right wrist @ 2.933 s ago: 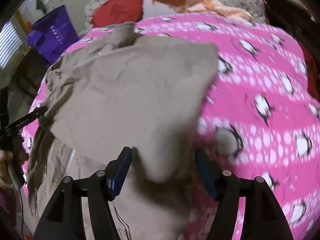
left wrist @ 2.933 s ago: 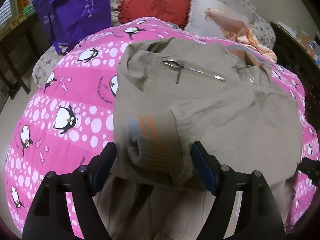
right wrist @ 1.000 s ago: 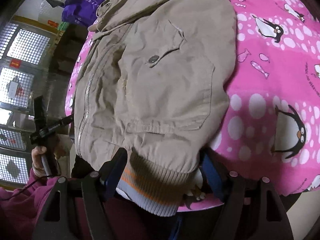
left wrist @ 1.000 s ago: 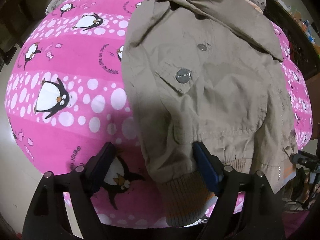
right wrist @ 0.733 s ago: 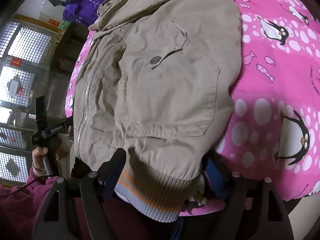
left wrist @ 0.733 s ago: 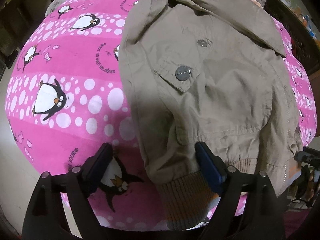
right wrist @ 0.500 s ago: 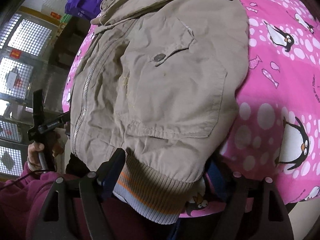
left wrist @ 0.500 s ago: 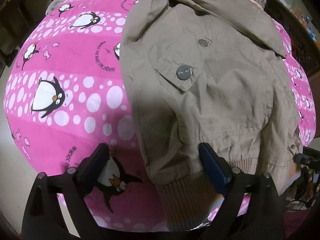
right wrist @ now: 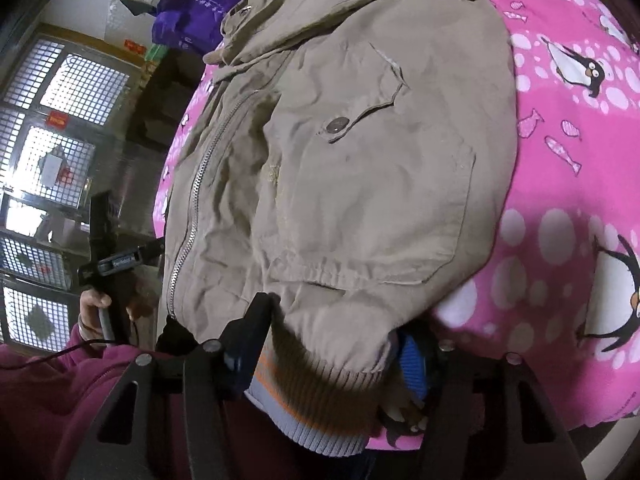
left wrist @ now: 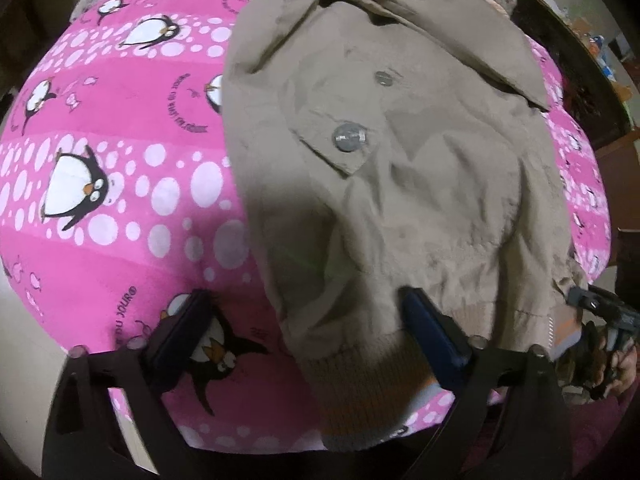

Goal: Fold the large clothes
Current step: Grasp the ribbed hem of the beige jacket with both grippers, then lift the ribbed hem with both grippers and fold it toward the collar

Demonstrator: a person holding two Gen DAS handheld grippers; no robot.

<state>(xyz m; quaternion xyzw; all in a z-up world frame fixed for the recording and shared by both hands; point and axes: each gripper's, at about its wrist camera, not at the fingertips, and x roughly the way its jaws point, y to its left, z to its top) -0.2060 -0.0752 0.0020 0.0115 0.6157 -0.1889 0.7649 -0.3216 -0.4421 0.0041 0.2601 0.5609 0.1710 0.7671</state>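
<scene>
A beige zip jacket (left wrist: 400,168) lies front-up on a pink penguin blanket (left wrist: 100,184), its ribbed hem (left wrist: 360,392) hanging over the near edge. My left gripper (left wrist: 304,332) is open at the hem's left corner, the fabric lying between the wide jaws. In the right wrist view the jacket (right wrist: 360,160) shows its zipper and a snap pocket. My right gripper (right wrist: 328,356) is open around the ribbed hem (right wrist: 320,392) at the right corner. The other gripper (right wrist: 116,260) shows at left.
A purple bag (right wrist: 196,12) and a barred window (right wrist: 52,120) stand at the far left. Dark furniture (left wrist: 576,64) runs along the bed's right side. The person's maroon sleeve (right wrist: 60,400) is close under the right gripper.
Since 2.9 s ago the jacket was turned front-up and spread flat. In the last second both grippers crept slightly closer to the hem; jaws stayed open.
</scene>
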